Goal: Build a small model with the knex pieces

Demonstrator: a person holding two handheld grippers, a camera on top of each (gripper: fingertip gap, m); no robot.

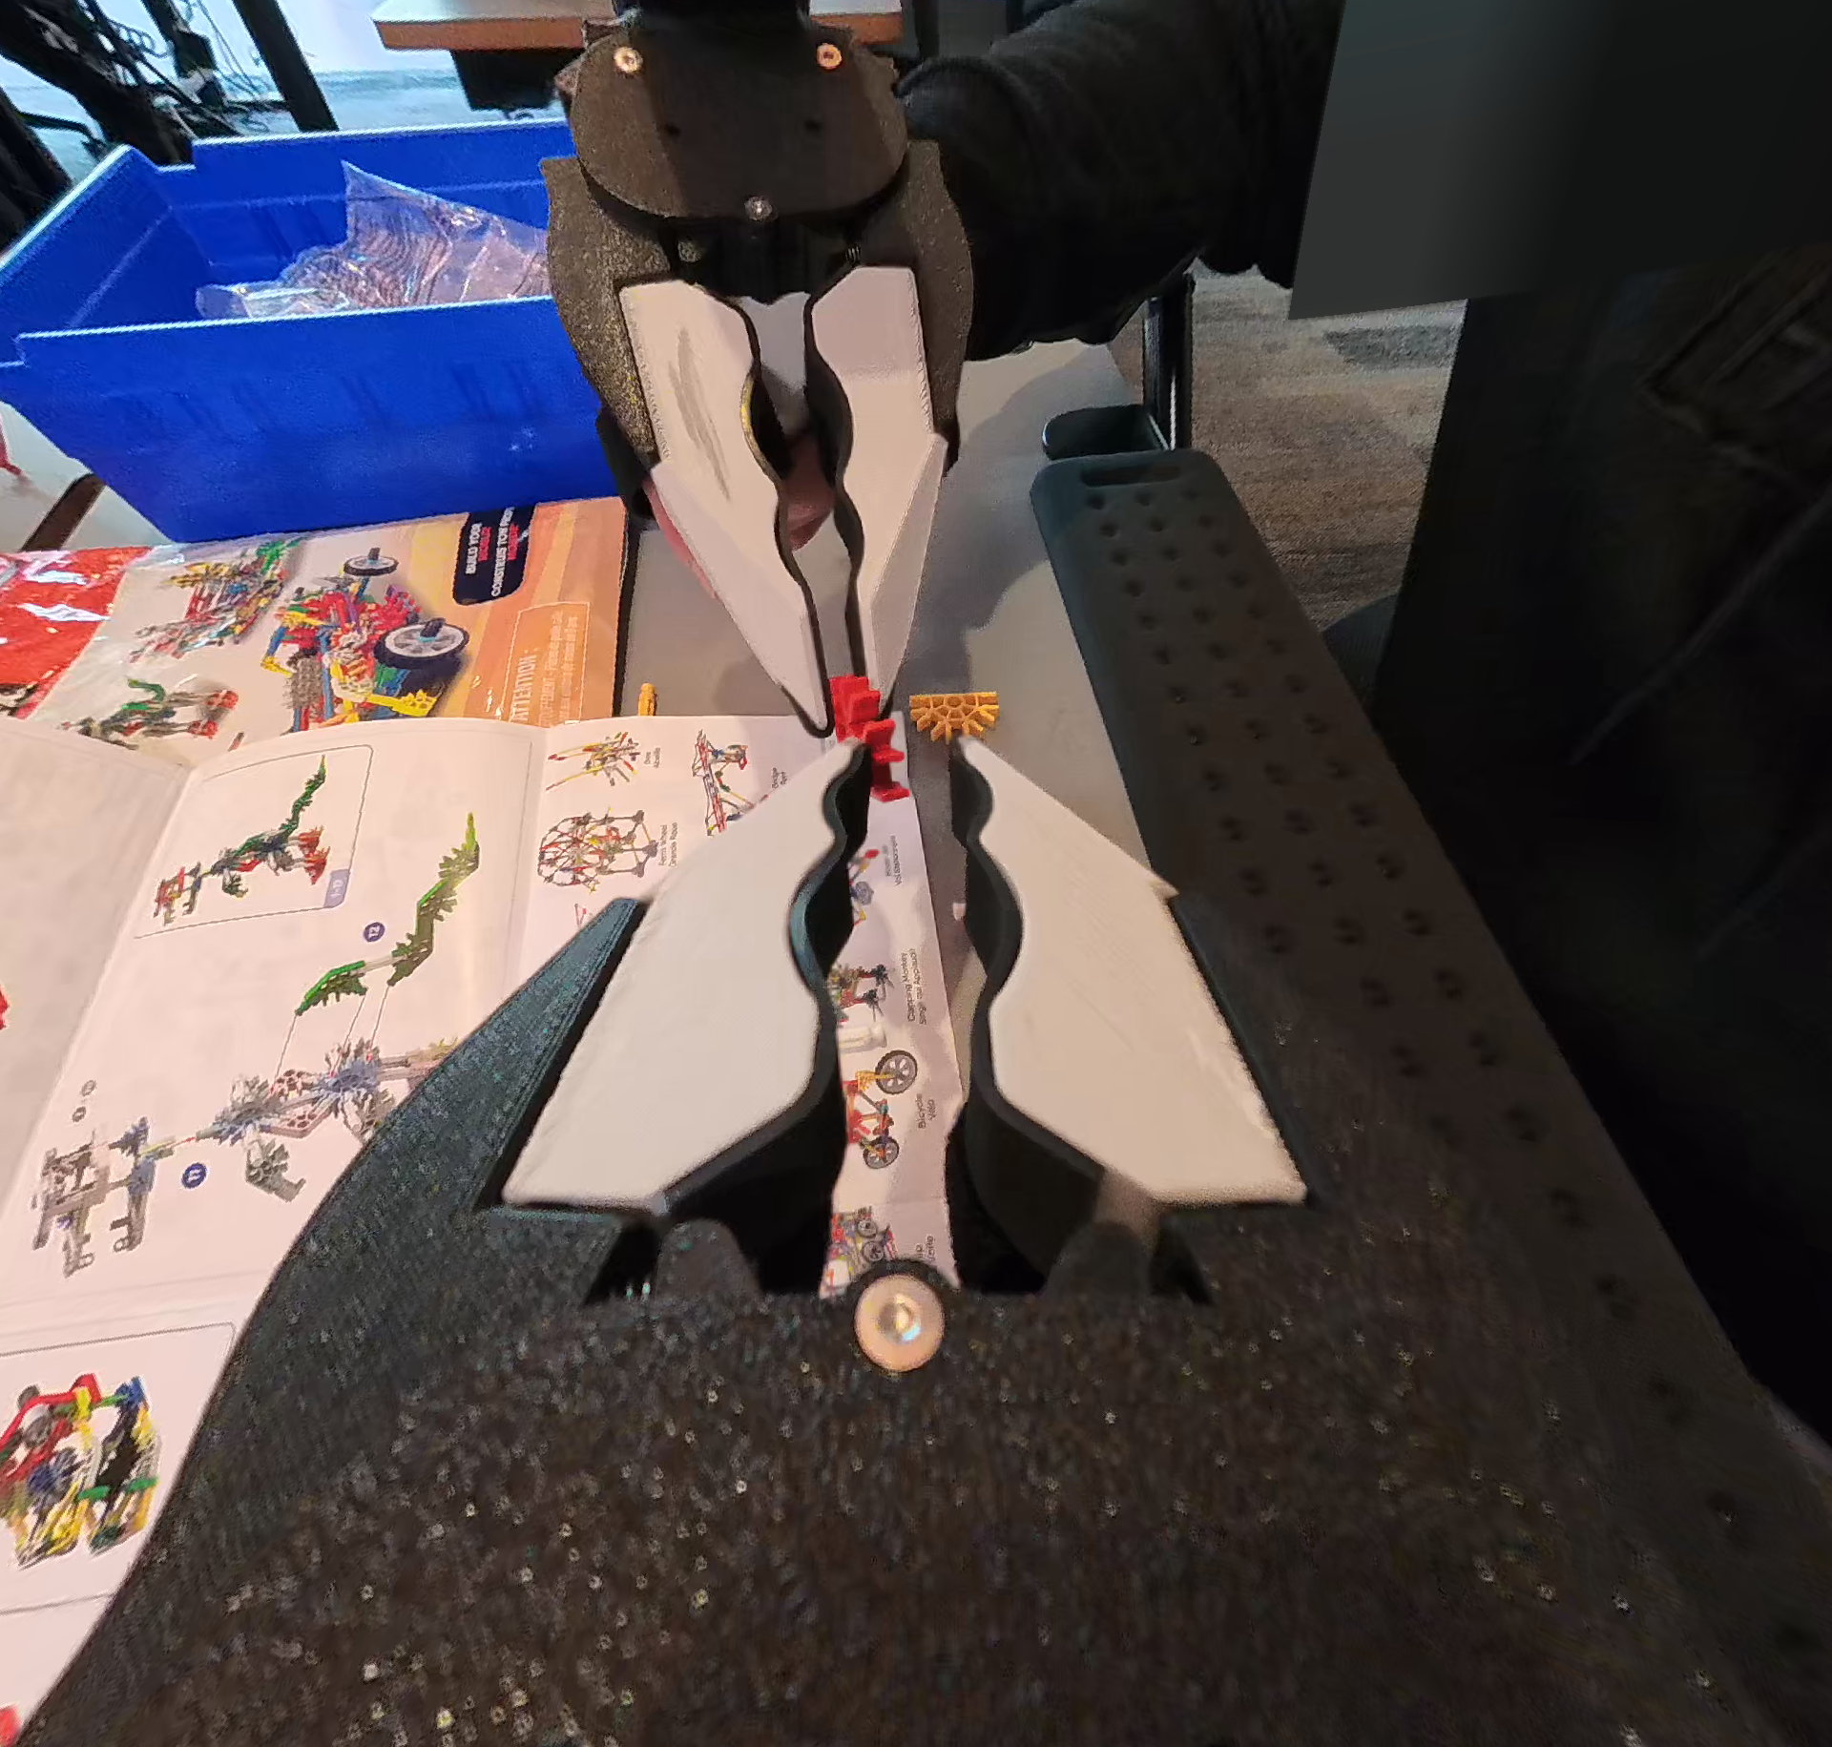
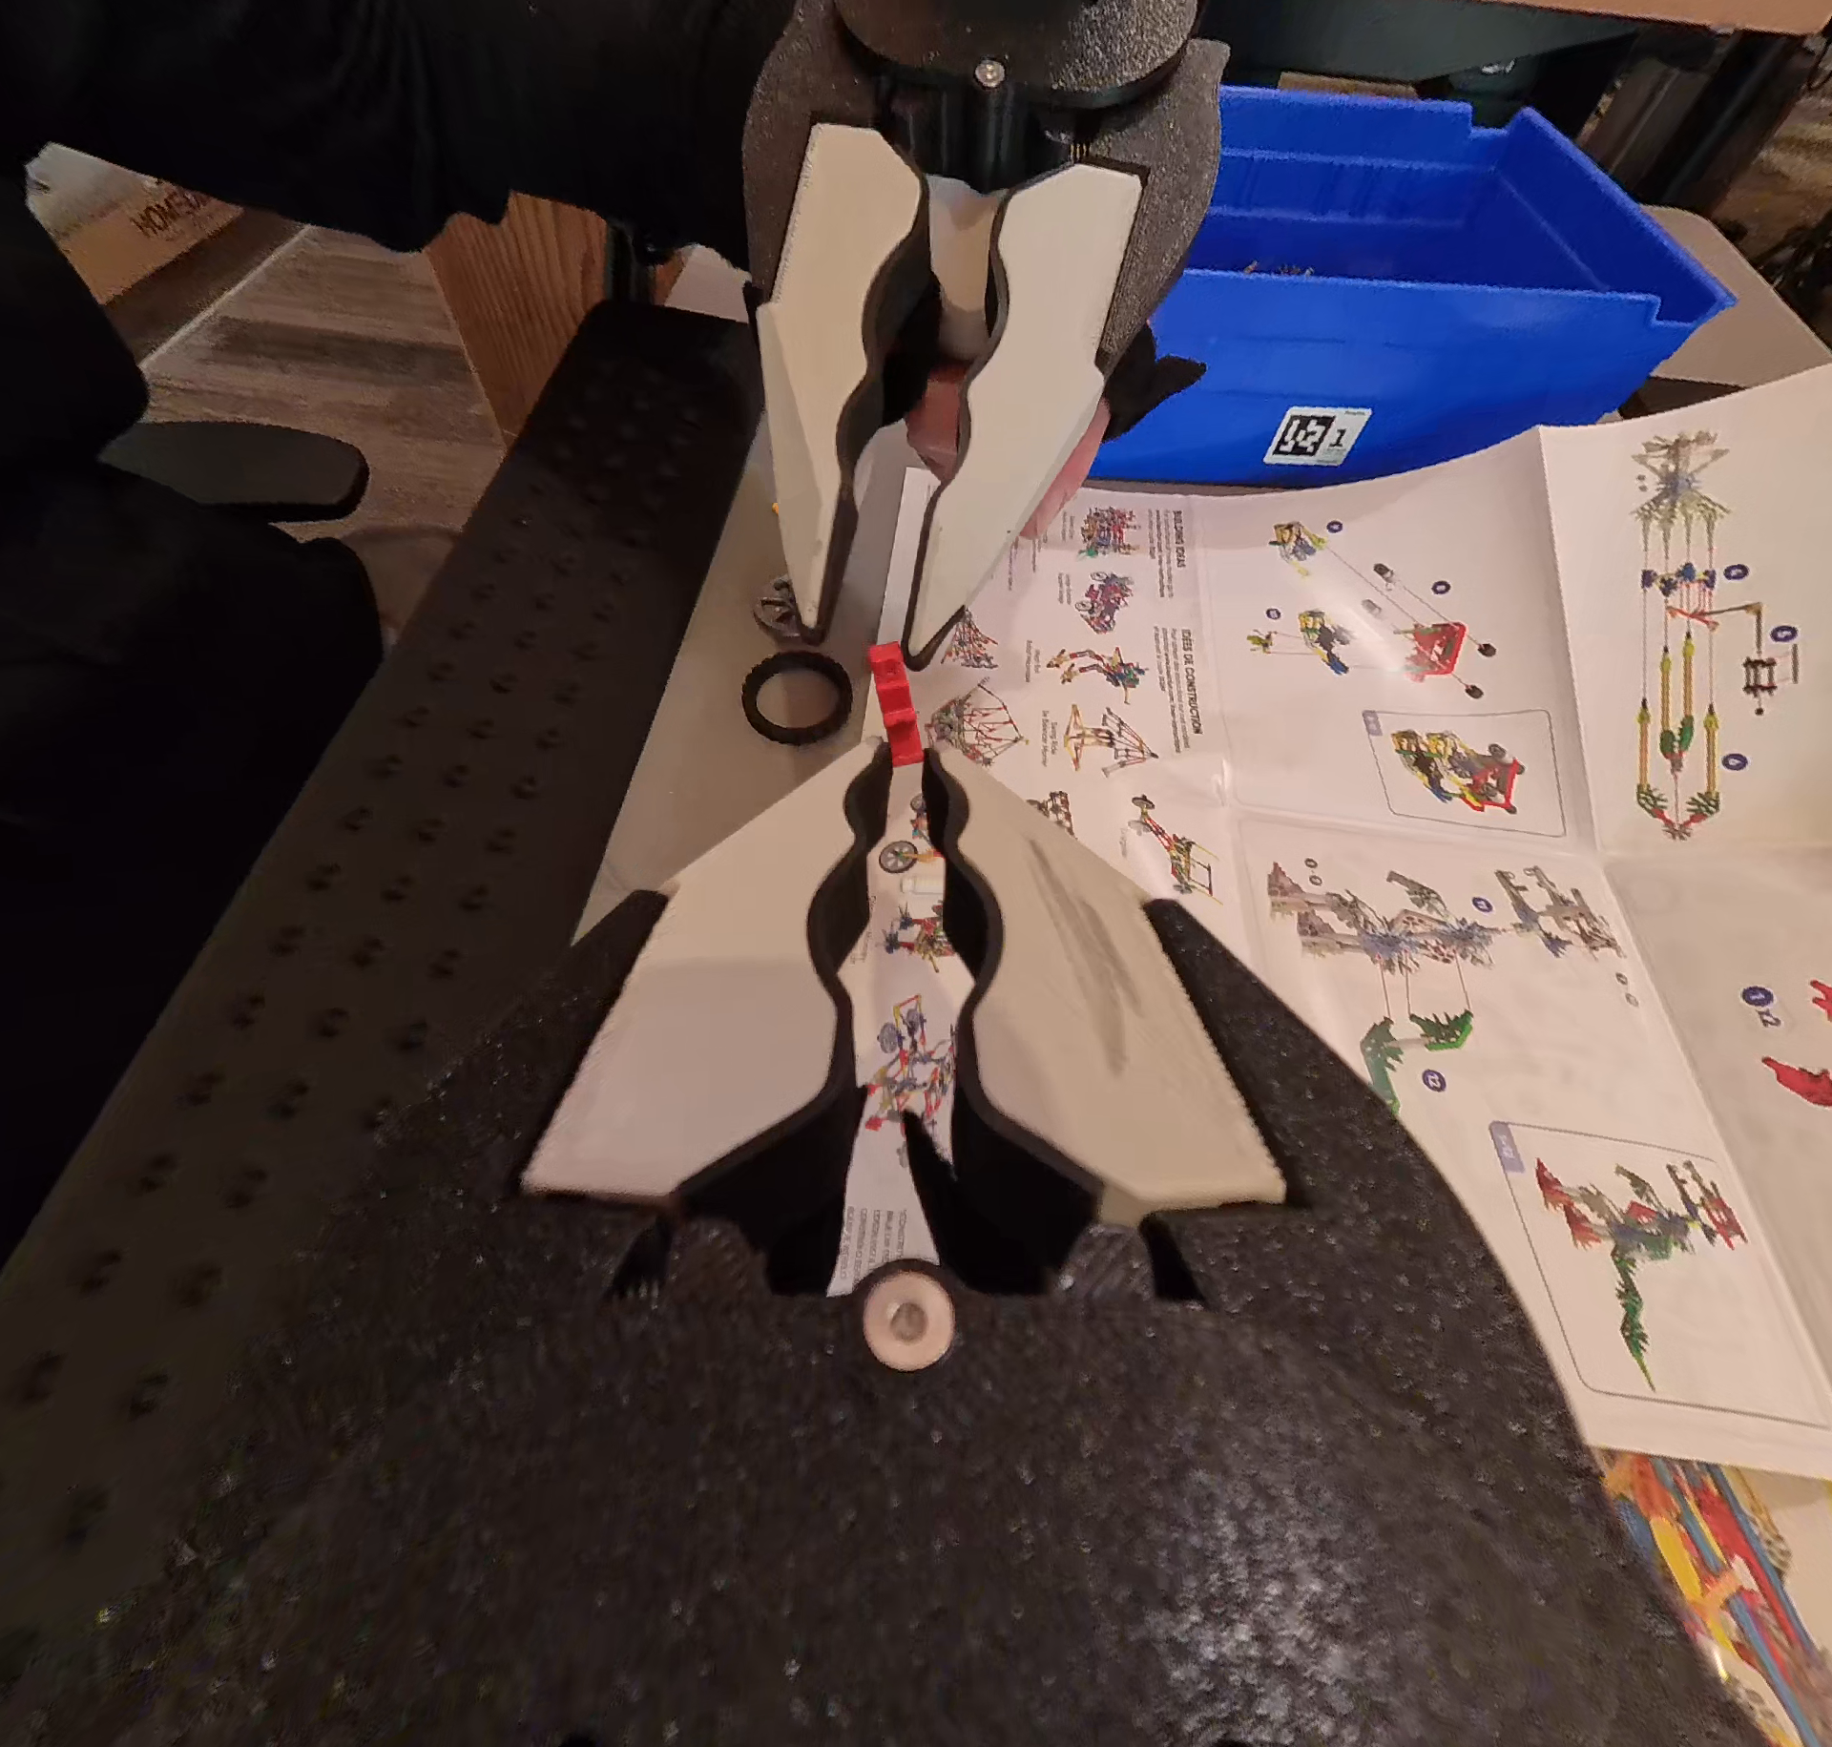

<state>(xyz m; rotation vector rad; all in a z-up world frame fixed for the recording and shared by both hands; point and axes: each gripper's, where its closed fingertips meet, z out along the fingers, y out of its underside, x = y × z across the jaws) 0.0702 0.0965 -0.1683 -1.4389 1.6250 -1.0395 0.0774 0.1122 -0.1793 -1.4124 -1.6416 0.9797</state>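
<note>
Right gripper (image 2: 904,756) pinches the near end of a red toy connector piece (image 2: 894,703), fingertips pressed onto it, piece held just above the unfolded instruction sheet (image 2: 1388,807). Left gripper (image 1: 904,750) faces it tip to tip; its fingers are spread, and the left one appears to touch the red piece (image 1: 865,730) while the right one sits clear of it, so no clamp on that side. Seen in the right wrist view, the left gripper (image 2: 860,639) tips straddle the far end of the red piece with a gap between them. A yellow fan-shaped connector (image 1: 954,714) lies on the grey table (image 1: 1041,470) just beside the left gripper's right fingertip. A black rubber tire ring (image 2: 797,696) lies flat on the table near the red piece, with a grey round part (image 2: 778,607) just behind it, partly hidden by a finger. Blue plastic bin (image 2: 1388,312) sits at the far edge of the sheet. A black perforated board (image 1: 1338,807) runs along the table edge next to both grippers.
</note>
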